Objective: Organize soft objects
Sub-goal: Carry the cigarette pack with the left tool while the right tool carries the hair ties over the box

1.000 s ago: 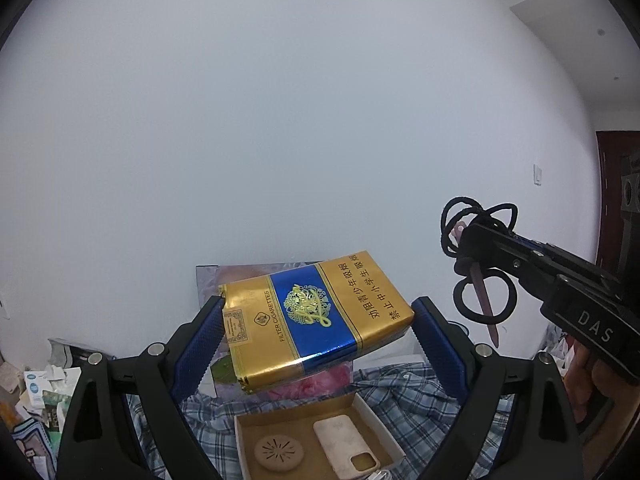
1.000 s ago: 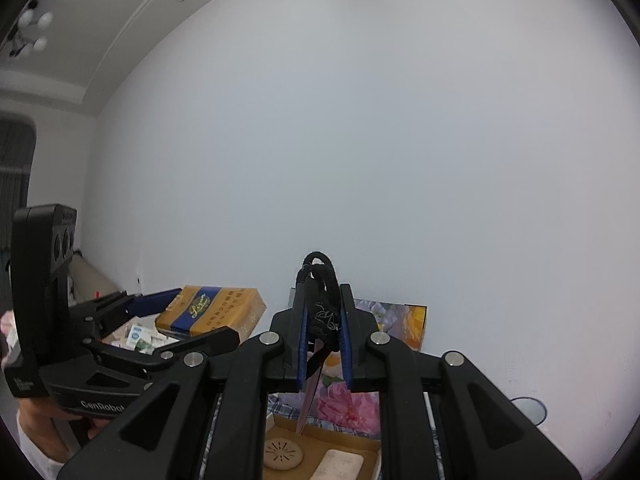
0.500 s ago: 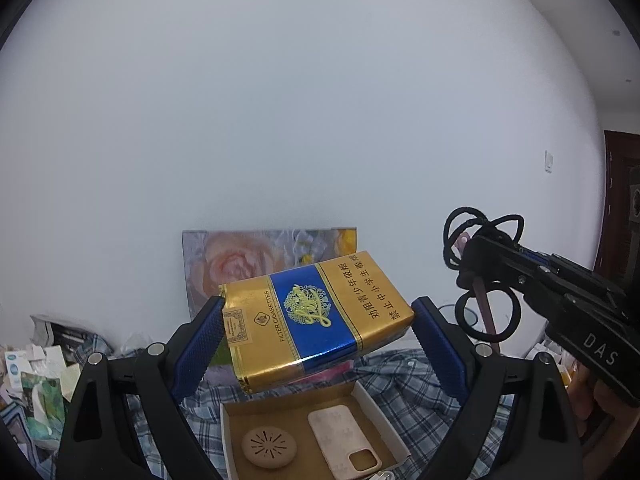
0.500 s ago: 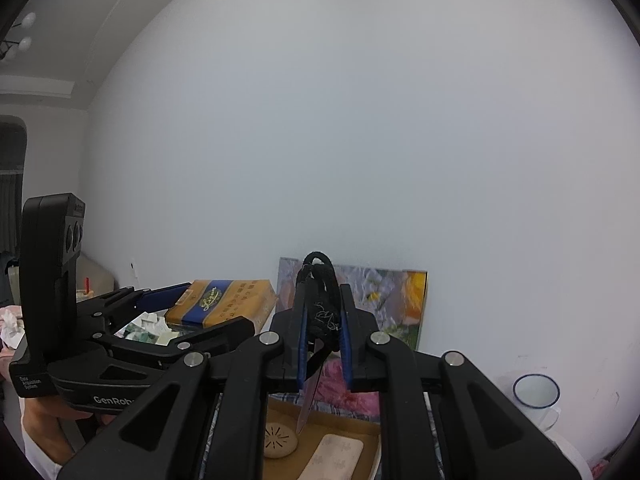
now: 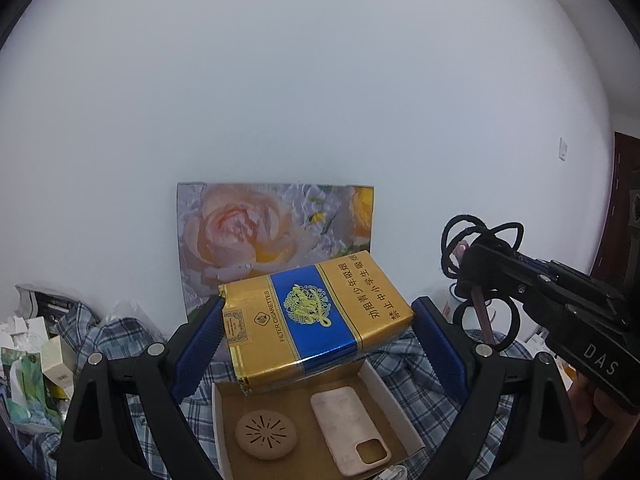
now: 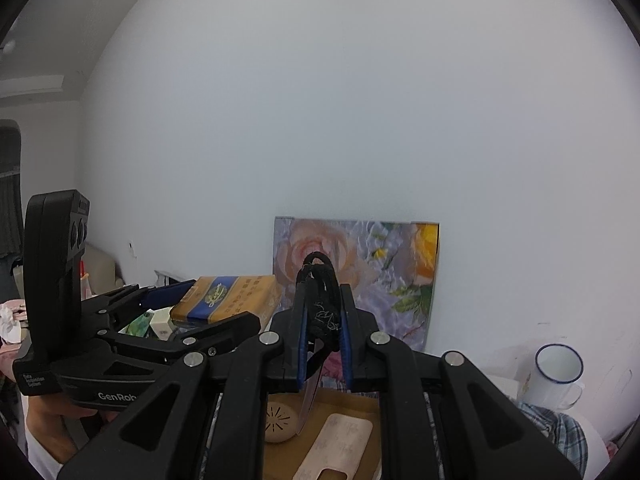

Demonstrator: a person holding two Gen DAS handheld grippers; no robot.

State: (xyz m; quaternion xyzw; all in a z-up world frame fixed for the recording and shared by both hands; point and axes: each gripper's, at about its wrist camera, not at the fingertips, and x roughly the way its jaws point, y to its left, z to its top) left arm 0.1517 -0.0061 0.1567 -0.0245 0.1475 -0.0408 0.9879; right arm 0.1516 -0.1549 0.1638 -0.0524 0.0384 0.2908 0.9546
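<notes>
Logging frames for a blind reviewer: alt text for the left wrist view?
The left gripper holds a gold-and-blue cigarette pack above an open cardboard box containing a beige phone case and round tan disc; the right gripper holds black hair ties.

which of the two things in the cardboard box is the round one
The tan disc with slits radiating from its centre, at the box's left; the phone case beside it is a long rectangle.

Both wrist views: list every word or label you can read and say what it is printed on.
"FILTER CIGARETTES" – gold and blue cigarette pack, left wrist view.
"劝阻青少年吸烟" and "禁止中小学生吸烟" – same pack's gold end.
"DAS" – body of the right gripper, left wrist view.
"GenRob", cut off – body of the left gripper, right wrist view.
Small stamp on the pack and white label on the left gripper: too small to read.
</notes>
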